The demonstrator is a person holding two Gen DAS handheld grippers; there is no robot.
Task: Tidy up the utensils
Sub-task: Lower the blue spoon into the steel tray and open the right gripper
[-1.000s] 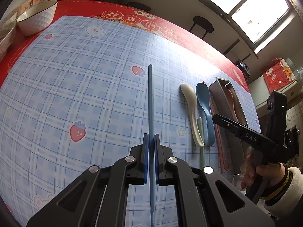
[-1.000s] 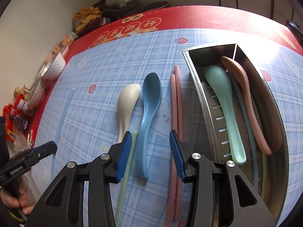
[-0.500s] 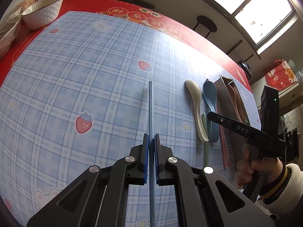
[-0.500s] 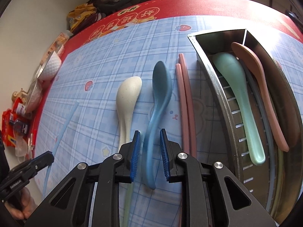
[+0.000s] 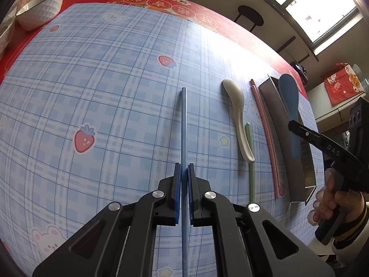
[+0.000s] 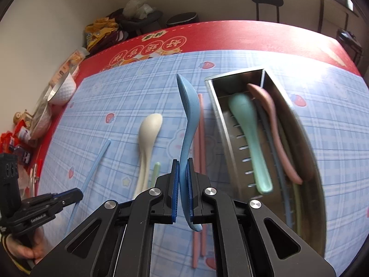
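My left gripper [image 5: 183,173] is shut on a blue chopstick [image 5: 183,124] that points away over the checked cloth. My right gripper [image 6: 183,168] is shut on the handle of a blue spoon [image 6: 188,115], lifted off the cloth; it also shows in the left wrist view [image 5: 289,101] above the steel tray [image 5: 297,166]. The tray [image 6: 221,115] holds a mint spoon [image 6: 250,133], a pink spoon [image 6: 274,124] and chopsticks. A cream spoon [image 6: 147,143], a green chopstick [image 6: 155,173] and two pink chopsticks [image 6: 199,152] lie on the cloth.
A white bowl [image 5: 41,7] stands at the far left edge on the red table cover [image 5: 230,32]. Snack packets and clutter [image 6: 20,136] line the left side in the right wrist view. A stool [image 6: 266,2] stands beyond the table.
My right gripper closed on the blue spoon and lifted it off the cloth toward the tray. My left gripper kept hold of the blue chopstick and drew back a little.
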